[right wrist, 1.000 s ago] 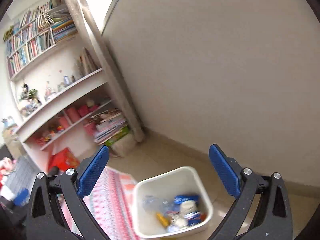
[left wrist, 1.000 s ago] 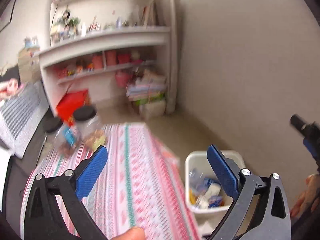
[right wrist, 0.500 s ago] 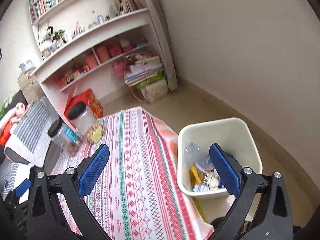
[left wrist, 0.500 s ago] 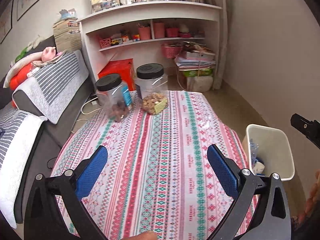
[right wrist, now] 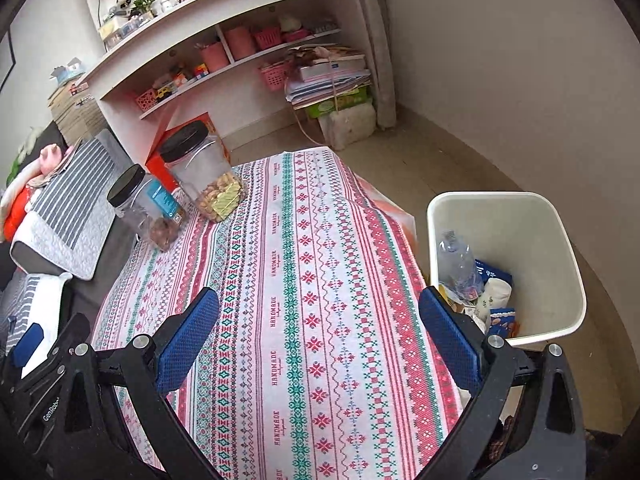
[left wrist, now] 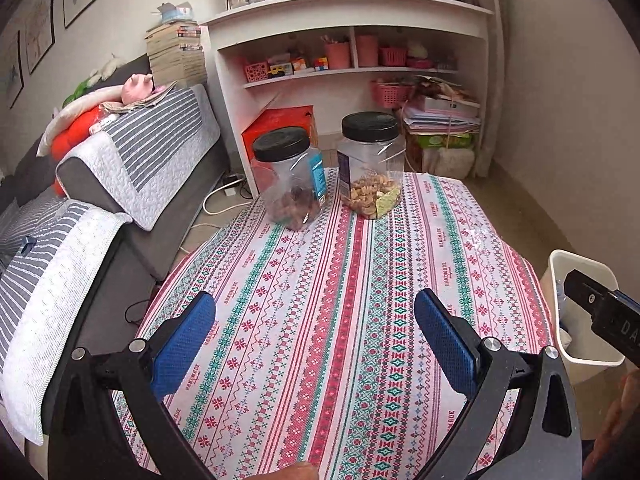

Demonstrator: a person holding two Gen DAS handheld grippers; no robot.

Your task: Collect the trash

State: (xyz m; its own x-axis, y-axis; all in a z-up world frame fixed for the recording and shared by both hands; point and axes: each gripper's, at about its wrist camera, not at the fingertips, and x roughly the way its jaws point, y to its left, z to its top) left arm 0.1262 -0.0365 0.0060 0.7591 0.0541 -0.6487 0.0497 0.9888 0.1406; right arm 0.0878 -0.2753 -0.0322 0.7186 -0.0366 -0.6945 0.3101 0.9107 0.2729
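Change since earlier frames: both views are swung down from the wall and shelving onto the surface [left wrist: 344, 320]; the bin [right wrist: 560, 248] is shifted to the right edge of each view.

Left tool [left wrist: 314, 334]: held above the near part of the surface, jaws wide apart, nothing between the blue ribbed pads [left wrist: 184, 340].

Right tool [right wrist: 318, 338]: held over the right side of the surface, beside the bin, jaws likewise spread and unloaded.

Trash [right wrist: 476, 288]: lodged in the bottom of the bin, on the floor just beside the surface's right edge. A crumpled clear plastic bottle, blue wrappers and a pale cup-like item are made out.

Progress, as judged: collection appears largely or wholly done. No loose litter is seen on the cloth; whether anything lies outside the views cannot be told.

Materials and shapes:
- Surface: covered by a woven-look cloth in pink, red and green bands.
- Jars [left wrist: 368, 168]: two, clear faceted plastic, black screw lids, snacks in the bottoms; they stand close together at the far end.
- Bin: cream, smooth rigid plastic, rounded-rectangular, tapered.
- Sofa [left wrist: 120, 184]: grey, with quilted striped covers.
- Shelf unit [left wrist: 352, 20]: white, curved.
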